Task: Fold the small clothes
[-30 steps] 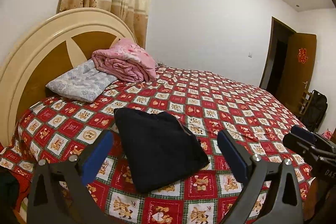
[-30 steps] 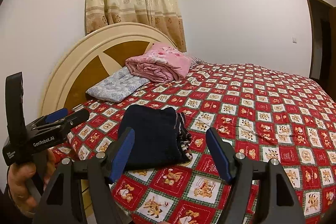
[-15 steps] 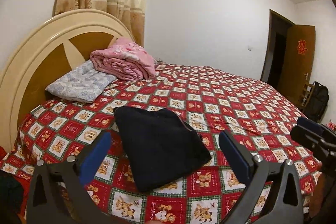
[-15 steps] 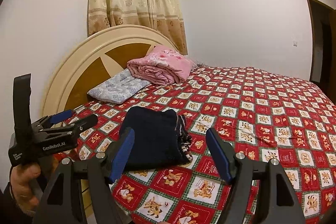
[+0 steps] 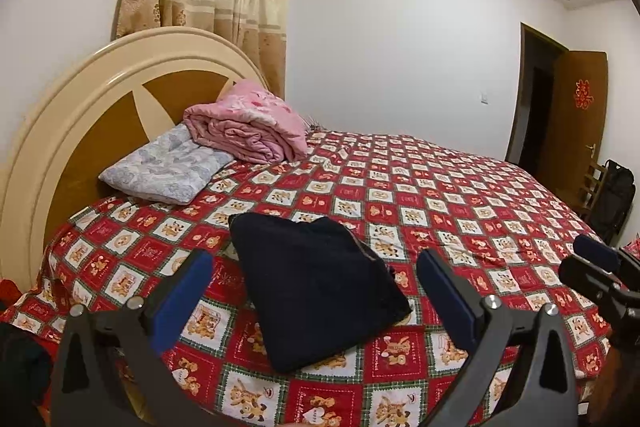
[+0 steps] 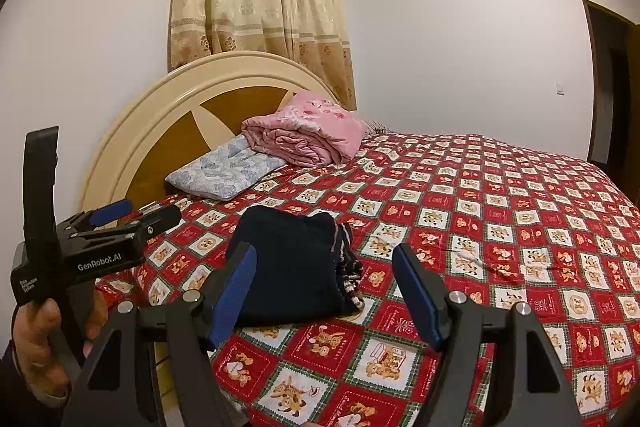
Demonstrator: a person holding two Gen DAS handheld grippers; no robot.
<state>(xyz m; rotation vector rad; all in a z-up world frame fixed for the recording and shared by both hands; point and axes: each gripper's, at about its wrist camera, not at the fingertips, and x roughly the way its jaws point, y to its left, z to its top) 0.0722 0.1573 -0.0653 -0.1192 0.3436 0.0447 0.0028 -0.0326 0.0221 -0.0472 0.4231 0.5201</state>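
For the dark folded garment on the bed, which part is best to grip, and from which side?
Probably the right edge of the garment, where the striped layer ends lie stacked and show. The right gripper, jaws open, could come in low over the bedspread from the right, pinching all layers at once so the fold keeps its shape.

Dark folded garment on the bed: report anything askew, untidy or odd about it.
The dark folded garment lies skewed to the bedspread checks, and striped inner layers poke out unevenly along its right edge. Both grippers are open, clear of it.
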